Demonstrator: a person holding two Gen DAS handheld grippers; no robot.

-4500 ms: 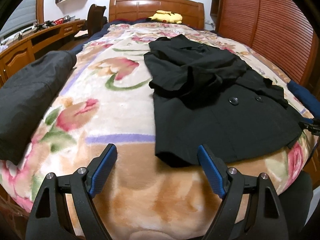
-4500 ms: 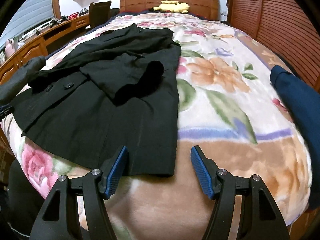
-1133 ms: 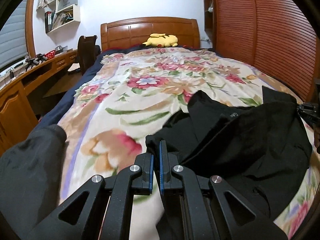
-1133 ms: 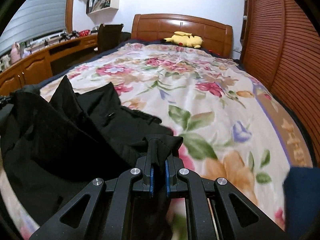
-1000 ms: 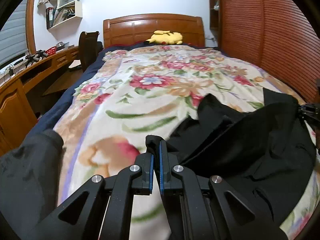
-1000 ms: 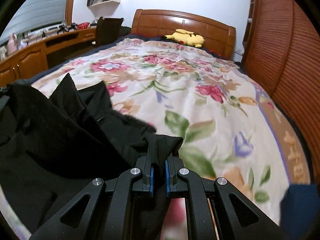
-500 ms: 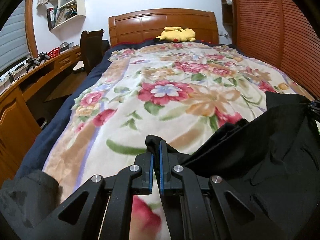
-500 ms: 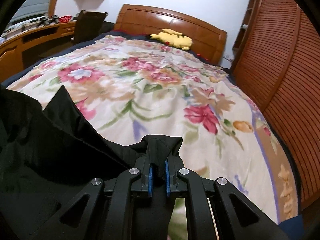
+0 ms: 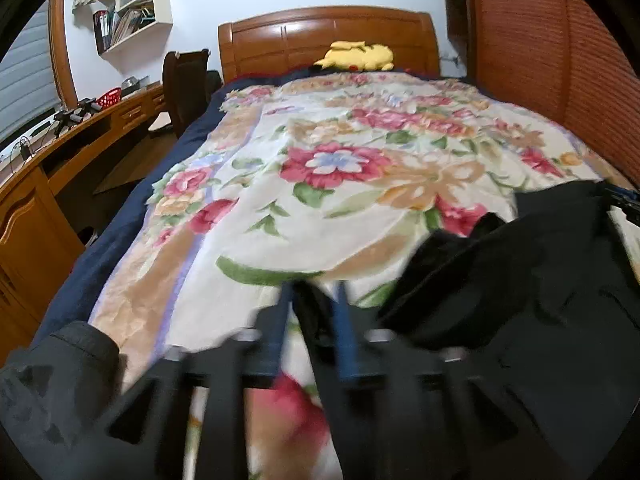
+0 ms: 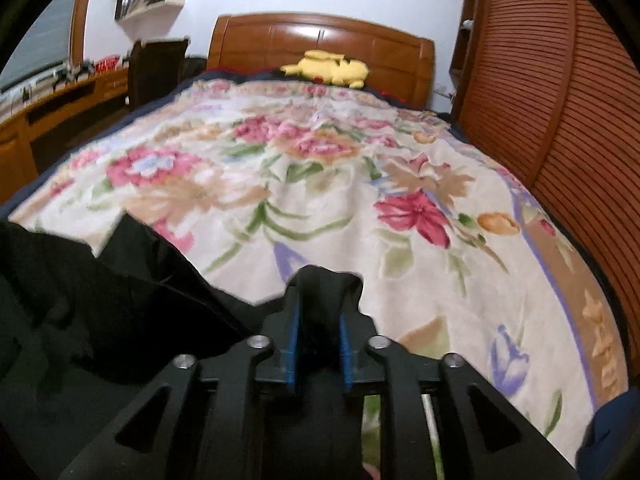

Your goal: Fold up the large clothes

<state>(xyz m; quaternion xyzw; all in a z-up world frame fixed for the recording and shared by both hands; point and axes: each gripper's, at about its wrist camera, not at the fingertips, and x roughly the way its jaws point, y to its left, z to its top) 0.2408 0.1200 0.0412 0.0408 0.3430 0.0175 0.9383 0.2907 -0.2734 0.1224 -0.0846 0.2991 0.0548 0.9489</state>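
Note:
A black coat (image 9: 520,292) lies on the flowered blanket (image 9: 340,184), folded over toward the bed's head. In the left wrist view it fills the lower right; in the right wrist view the coat (image 10: 100,300) fills the lower left. My left gripper (image 9: 310,320) is blurred, its blue pads a small gap apart with the coat's corner between them. My right gripper (image 10: 318,316) has its pads a small gap apart too, with a fold of the coat's corner (image 10: 328,280) still between them.
A dark grey garment (image 9: 52,392) lies at the bed's left edge and a blue garment (image 10: 612,432) at the right edge. A yellow plush toy (image 9: 356,56) sits by the wooden headboard (image 9: 324,40). A wooden desk (image 9: 48,168) runs along the left; a slatted wardrobe (image 10: 560,120) stands on the right.
Both grippers carried the coat's lower hem up the bed toward the headboard. In the last half second both pairs of pads have parted from fully shut to a small gap.

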